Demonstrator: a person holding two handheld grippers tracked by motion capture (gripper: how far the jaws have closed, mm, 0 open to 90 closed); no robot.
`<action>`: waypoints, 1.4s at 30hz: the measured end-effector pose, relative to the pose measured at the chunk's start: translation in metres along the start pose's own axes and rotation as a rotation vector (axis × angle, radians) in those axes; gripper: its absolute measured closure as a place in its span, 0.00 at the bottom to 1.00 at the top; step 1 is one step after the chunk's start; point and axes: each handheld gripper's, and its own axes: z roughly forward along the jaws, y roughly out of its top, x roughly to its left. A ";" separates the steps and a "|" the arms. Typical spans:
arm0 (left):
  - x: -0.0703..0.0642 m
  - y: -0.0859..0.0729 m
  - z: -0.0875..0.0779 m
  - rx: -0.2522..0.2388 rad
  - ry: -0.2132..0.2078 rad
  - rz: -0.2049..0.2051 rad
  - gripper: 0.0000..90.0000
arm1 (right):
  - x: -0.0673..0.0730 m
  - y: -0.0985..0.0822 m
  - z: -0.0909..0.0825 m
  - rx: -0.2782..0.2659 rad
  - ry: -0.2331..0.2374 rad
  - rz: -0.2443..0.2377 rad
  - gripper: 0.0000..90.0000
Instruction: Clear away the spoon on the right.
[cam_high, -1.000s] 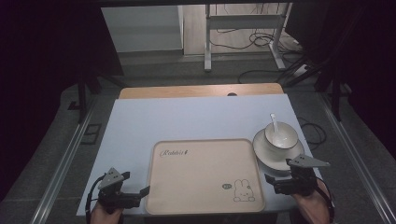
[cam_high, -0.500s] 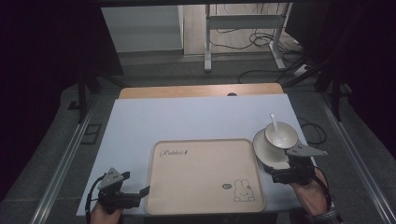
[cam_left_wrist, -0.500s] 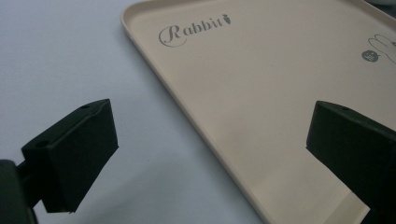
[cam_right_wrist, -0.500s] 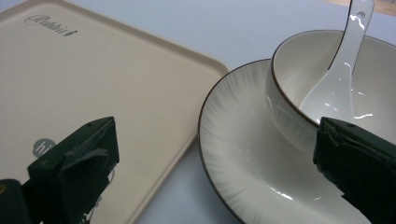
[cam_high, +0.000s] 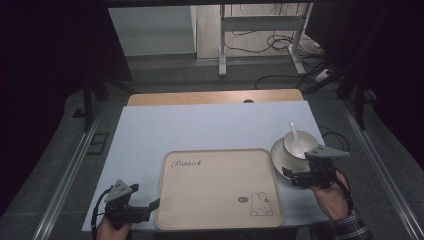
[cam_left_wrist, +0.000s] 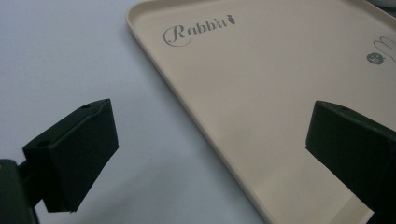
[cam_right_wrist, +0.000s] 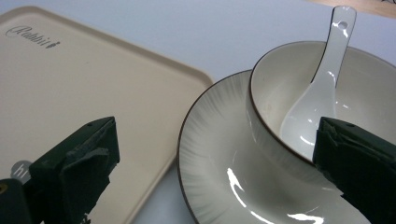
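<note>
Since a second ago the right gripper (cam_high: 294, 176) has slid forward and left, up against the near rim of the plate (cam_high: 280, 159), while the left gripper (cam_high: 150, 206) has stayed at the tray's (cam_high: 220, 190) near left corner. From the high view I count one beige tray, one plate, one bowl (cam_high: 300, 145) standing on that plate, and one white spoon (cam_high: 294, 134) leaning in the bowl. All sit on a pale sheet (cam_high: 200, 127) covering a wooden table (cam_high: 215, 97) (grey floor, cables and a metal stand beyond).

From the left gripper view, the jaws stand wide apart, one over the bare sheet (cam_left_wrist: 70, 56), the other over the tray (cam_left_wrist: 261, 84), whose left rim runs between them.

From the right gripper view, the jaws gape wide with nothing held: one hangs over the tray's (cam_right_wrist: 93, 79) corner, the other beside the bowl (cam_right_wrist: 280, 93), with the plate (cam_right_wrist: 215, 158) lying between them and the spoon (cam_right_wrist: 322, 79) just beyond.
</note>
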 end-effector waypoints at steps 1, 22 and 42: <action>0.000 0.000 0.000 -0.001 -0.001 0.000 0.02 | 0.000 0.001 0.001 -0.001 -0.003 0.000 0.00; 0.000 -0.001 -0.001 -0.011 -0.006 -0.003 0.03 | -0.026 0.024 0.027 0.018 -0.042 0.028 0.00; 0.001 -0.001 -0.001 -0.012 -0.008 -0.010 0.03 | -0.046 0.046 0.052 0.037 -0.122 0.071 0.00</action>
